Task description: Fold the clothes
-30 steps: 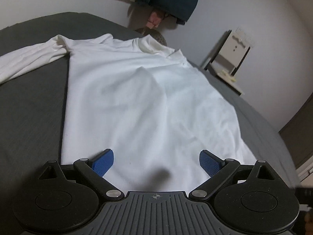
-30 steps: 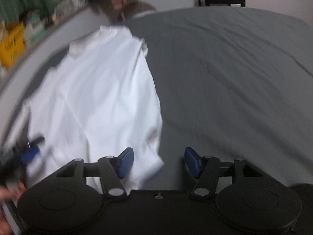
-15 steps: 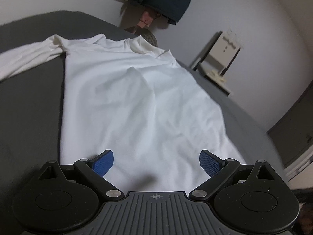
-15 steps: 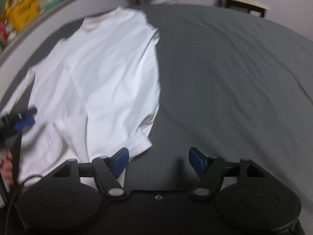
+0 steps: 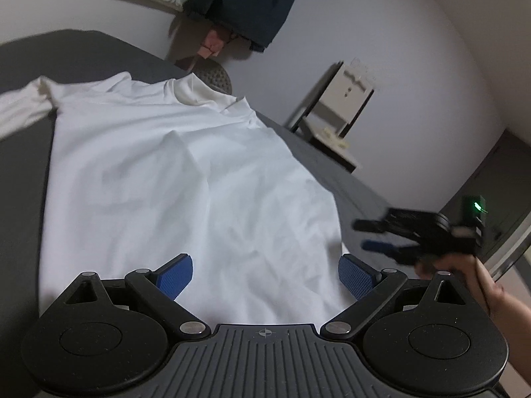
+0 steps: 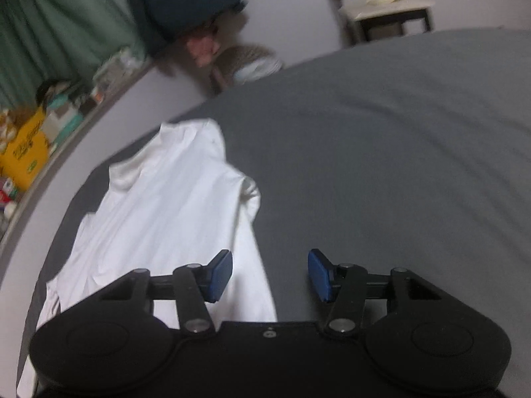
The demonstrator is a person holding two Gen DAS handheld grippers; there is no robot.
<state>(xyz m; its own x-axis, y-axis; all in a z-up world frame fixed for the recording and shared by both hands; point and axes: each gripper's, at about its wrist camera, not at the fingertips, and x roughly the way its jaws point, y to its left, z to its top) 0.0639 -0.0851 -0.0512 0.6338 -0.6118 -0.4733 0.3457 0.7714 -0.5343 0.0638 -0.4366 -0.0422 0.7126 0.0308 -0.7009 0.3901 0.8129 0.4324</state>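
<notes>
A white long-sleeved shirt [image 5: 172, 179] lies flat on the dark grey bed [image 5: 20, 152], collar at the far end and one sleeve stretched off to the left. My left gripper [image 5: 265, 273] hovers open over the shirt's near hem, nothing between its blue pads. In the right wrist view the same shirt [image 6: 172, 205] lies left of centre. My right gripper [image 6: 269, 273] is open above the shirt's right edge, partly over bare grey sheet [image 6: 398, 165]. The right gripper [image 5: 371, 233] also shows at the right of the left wrist view, held by a hand [image 5: 471, 275].
A white chair with a dark frame [image 5: 335, 116] stands by the wall past the bed. Dark clothing [image 5: 245, 0] hangs on the wall behind the collar. A cluttered shelf with a yellow box [image 6: 23, 156] runs along the left wall. Green curtain [image 6: 49, 23] hangs above it.
The right gripper has swung up and over, now sitting above the shirt's right edge and visible in the left wrist view. The left gripper has tilted slightly upward; the shirt has not moved.
</notes>
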